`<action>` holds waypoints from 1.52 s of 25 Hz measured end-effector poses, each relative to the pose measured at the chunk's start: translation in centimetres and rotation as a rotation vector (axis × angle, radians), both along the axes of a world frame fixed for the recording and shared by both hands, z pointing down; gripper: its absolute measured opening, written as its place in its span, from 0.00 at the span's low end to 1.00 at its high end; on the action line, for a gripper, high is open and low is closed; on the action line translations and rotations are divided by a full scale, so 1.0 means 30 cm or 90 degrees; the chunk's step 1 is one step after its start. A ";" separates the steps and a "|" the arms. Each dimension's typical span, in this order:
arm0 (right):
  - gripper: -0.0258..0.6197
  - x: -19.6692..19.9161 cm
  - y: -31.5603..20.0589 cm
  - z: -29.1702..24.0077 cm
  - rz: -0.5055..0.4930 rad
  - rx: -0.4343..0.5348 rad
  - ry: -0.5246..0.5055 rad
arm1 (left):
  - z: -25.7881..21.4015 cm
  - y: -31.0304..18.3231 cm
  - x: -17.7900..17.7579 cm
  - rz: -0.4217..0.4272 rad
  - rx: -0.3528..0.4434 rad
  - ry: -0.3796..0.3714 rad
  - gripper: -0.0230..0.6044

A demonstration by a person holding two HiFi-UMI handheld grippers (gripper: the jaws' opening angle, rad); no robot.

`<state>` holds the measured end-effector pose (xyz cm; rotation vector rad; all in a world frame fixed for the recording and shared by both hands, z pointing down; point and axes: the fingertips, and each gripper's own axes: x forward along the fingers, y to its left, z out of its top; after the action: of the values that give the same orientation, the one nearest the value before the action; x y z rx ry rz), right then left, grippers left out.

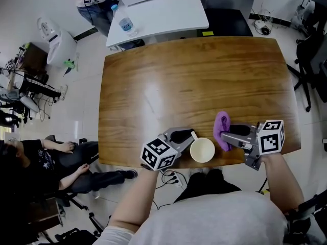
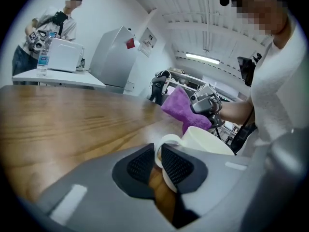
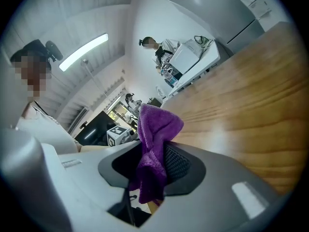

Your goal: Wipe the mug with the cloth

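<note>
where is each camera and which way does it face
Head view: on the person's head, steeply down at the table; both forearms show.
Left gripper view: on the left gripper, along jaws shut on the mug handle toward the person's torso.
Right gripper view: on the right gripper, along jaws shut on the cloth; torso at left.
All three share the cloth.

In your left gripper view, the body of the left gripper point(image 2: 158, 162) covers the lower part of the mug point(image 2: 208, 140). You see only the rim and the handle loop. In your right gripper view, the cloth point(image 3: 153, 149) fills the gap of the right gripper point(image 3: 155, 164) and hides most of one pad. From the head view, both grippers overlap the near edge of the table point(image 1: 194, 80).
</note>
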<state>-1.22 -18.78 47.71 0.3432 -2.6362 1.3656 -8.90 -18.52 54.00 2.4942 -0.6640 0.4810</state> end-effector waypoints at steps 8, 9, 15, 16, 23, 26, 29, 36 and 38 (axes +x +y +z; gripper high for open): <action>0.25 -0.024 0.053 0.052 -0.004 -0.025 0.008 | -0.008 0.001 -0.007 -0.036 -0.009 0.018 0.11; 0.25 -0.024 0.056 0.074 0.001 -0.033 0.016 | -0.008 0.001 -0.006 -0.041 -0.010 0.022 0.11; 0.25 -0.011 0.077 0.177 0.028 -0.067 0.072 | -0.009 0.002 -0.005 -0.056 -0.010 0.023 0.11; 0.25 -0.009 0.082 0.193 0.031 -0.073 0.082 | -0.009 0.004 -0.006 -0.059 -0.009 0.023 0.11; 0.25 -0.010 0.093 0.244 0.034 -0.068 0.138 | -0.007 0.006 -0.016 -0.073 -0.006 0.022 0.11; 0.25 -0.005 0.101 0.264 0.024 -0.052 0.184 | -0.006 0.009 -0.016 -0.080 -0.004 0.020 0.11; 0.25 0.000 0.105 0.266 0.024 -0.032 0.221 | -0.006 0.012 -0.020 -0.086 -0.002 0.017 0.11; 0.25 0.031 0.099 0.094 0.071 -0.011 0.144 | -0.004 0.014 -0.025 -0.099 -0.006 0.017 0.11; 0.25 0.047 0.098 0.010 0.093 -0.001 0.101 | -0.003 0.014 -0.025 -0.101 -0.010 0.019 0.11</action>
<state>0.19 -15.85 48.01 0.6279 -2.5231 1.3221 -9.65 -18.10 53.90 2.4056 -0.8345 0.3877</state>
